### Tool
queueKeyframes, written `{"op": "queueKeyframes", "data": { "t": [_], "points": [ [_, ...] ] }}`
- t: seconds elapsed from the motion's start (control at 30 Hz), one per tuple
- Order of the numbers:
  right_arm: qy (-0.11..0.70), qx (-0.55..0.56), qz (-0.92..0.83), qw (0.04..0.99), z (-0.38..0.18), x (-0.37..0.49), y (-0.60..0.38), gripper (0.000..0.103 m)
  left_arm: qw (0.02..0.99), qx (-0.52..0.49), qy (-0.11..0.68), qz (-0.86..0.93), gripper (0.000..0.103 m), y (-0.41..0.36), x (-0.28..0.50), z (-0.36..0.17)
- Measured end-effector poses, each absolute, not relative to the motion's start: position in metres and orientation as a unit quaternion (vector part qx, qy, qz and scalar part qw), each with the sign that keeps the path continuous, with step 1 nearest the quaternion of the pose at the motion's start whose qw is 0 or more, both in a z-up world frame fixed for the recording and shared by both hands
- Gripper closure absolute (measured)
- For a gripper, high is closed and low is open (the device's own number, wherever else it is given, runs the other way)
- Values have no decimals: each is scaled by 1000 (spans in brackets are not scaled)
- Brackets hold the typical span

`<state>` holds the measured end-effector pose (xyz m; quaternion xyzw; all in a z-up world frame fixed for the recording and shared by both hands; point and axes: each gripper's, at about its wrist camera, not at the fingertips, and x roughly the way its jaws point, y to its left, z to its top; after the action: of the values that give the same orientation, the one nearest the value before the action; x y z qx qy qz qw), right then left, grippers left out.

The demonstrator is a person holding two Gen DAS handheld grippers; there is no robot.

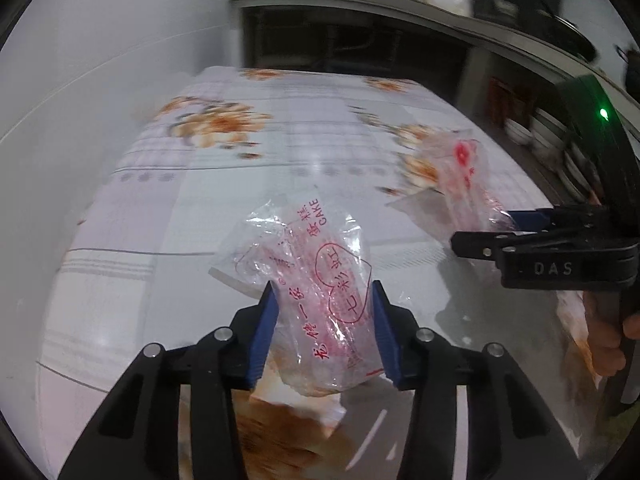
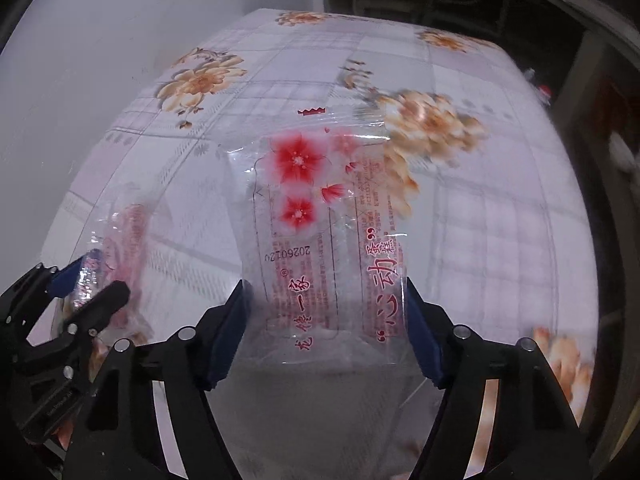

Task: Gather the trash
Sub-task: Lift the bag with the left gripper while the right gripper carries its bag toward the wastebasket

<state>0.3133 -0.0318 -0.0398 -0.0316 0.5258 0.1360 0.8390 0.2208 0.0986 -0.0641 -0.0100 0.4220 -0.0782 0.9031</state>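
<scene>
My left gripper (image 1: pixel 325 300) is shut on a clear cake wrapper with red print (image 1: pixel 316 280) and holds it above the flowered tablecloth (image 1: pixel 240 168). My right gripper (image 2: pixel 326 300) is shut on a second clear wrapper with red flowers (image 2: pixel 320 216), also held above the cloth. In the left wrist view the right gripper (image 1: pixel 480 232) comes in from the right with its wrapper (image 1: pixel 464 176). In the right wrist view the left gripper (image 2: pixel 96 276) shows at lower left with its wrapper (image 2: pixel 120 240).
A white wall (image 1: pixel 100 60) runs along the table's left side. Behind the table stands a dark counter with shelves (image 1: pixel 380 28). Stacked bowls (image 1: pixel 552 136) sit on a rack at the right.
</scene>
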Motion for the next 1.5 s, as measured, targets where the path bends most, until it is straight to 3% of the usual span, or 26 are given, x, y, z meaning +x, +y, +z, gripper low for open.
{"op": "queueKeyframes", "data": {
  "t": [0.4, 0.57, 0.8, 1.17, 1.5],
  "points": [
    [522, 48, 77, 848, -36, 191, -118, 35, 874, 34, 431, -220, 60, 20, 148, -62],
    [511, 75, 82, 852, -35, 172, -130, 15, 872, 52, 429, -228, 63, 4, 134, -62],
    [507, 40, 70, 858, -39, 172, -123, 14, 877, 64, 426, -214, 69, -2, 129, -59],
    [498, 27, 48, 866, -38, 162, -125, 42, 882, 71, 418, -204, 72, -3, 127, -56],
    [496, 76, 48, 864, -34, 158, -137, 57, 886, 73, 412, -200, 73, -1, 126, -54]
  ]
}}
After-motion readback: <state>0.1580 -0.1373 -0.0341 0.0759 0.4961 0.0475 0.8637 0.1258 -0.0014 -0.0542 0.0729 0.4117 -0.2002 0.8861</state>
